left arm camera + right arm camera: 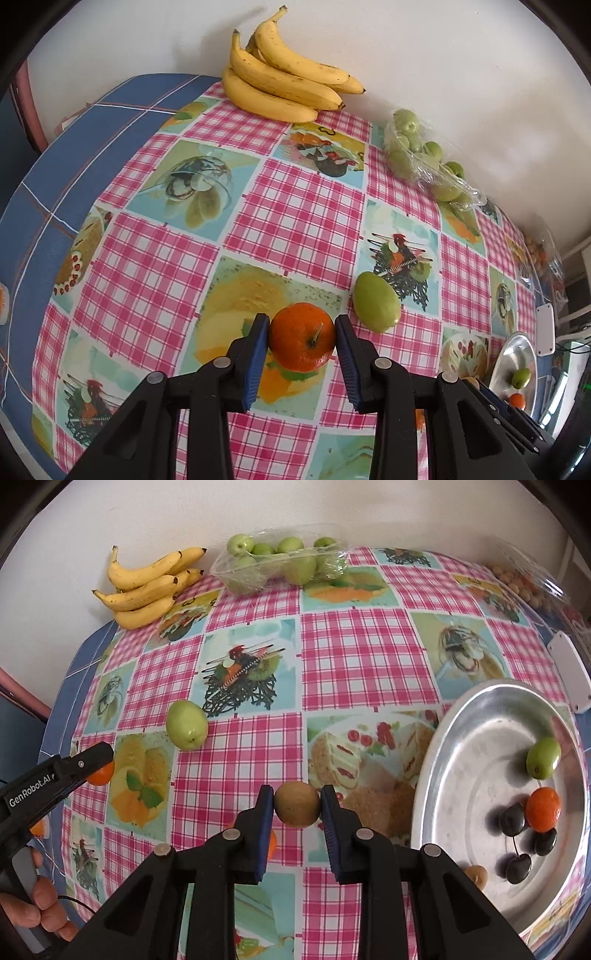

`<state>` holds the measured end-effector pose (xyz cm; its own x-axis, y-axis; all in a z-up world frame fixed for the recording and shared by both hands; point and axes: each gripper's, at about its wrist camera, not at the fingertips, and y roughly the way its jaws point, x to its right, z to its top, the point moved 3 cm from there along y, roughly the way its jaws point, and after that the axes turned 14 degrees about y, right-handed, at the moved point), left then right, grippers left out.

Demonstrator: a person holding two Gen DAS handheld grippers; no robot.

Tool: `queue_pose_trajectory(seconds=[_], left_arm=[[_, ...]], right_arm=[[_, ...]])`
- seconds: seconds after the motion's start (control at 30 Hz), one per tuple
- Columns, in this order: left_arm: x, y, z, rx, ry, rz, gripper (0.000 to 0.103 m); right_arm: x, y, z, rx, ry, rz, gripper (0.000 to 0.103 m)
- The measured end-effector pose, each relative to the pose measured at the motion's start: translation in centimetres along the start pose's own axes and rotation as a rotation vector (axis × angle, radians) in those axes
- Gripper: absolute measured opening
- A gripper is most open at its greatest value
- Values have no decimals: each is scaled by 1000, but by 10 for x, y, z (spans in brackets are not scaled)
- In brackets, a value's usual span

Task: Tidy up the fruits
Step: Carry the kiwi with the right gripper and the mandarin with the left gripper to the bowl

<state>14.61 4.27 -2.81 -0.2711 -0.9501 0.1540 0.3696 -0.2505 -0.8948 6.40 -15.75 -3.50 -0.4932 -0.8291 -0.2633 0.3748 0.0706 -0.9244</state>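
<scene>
Four bananas [147, 587] sit in one bunch. I count two tangerines: one on the metal tray [480, 716], one [302, 336] off it. Two loose green fruits, one [186, 724] on the cloth, one [543, 757] on the tray. Three dark cherries [517, 843]. One brown kiwi-like fruit [296, 804]. The green fruits in the plastic punnet [280, 563] are too crowded to count.

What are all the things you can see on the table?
bananas: one bunch, yellow, by the wall
clear tray: one, holding green fruits, by the wall
loose green fruit: one, on the tablecloth
metal plate: one, silver, at the right
plate's fruit: one green, one orange, three dark cherries
small brown fruit: one, at the plate's rim
left gripper: black, shut on a mandarin
right gripper: black, shut on a brown round fruit
hand: one, holding the left gripper's handle
</scene>
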Motion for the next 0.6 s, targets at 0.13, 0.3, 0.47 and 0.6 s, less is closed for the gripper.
queue_pose_trajectory(seconds=[0.13, 0.3, 0.47, 0.6], left_arm=[[5, -1, 0, -1, 6, 2, 39], [18, -4, 0, 4, 33, 15, 39], [40, -8, 0, 10, 87, 13, 39], [57, -7, -1, 6, 117, -5, 39]], right_arm=[[7, -5, 0, -1, 21, 8, 27], [20, -11, 3, -3, 58, 7, 27], [38, -21, 6, 9, 90, 9, 27], [54, -30, 10, 25, 122, 9, 27]])
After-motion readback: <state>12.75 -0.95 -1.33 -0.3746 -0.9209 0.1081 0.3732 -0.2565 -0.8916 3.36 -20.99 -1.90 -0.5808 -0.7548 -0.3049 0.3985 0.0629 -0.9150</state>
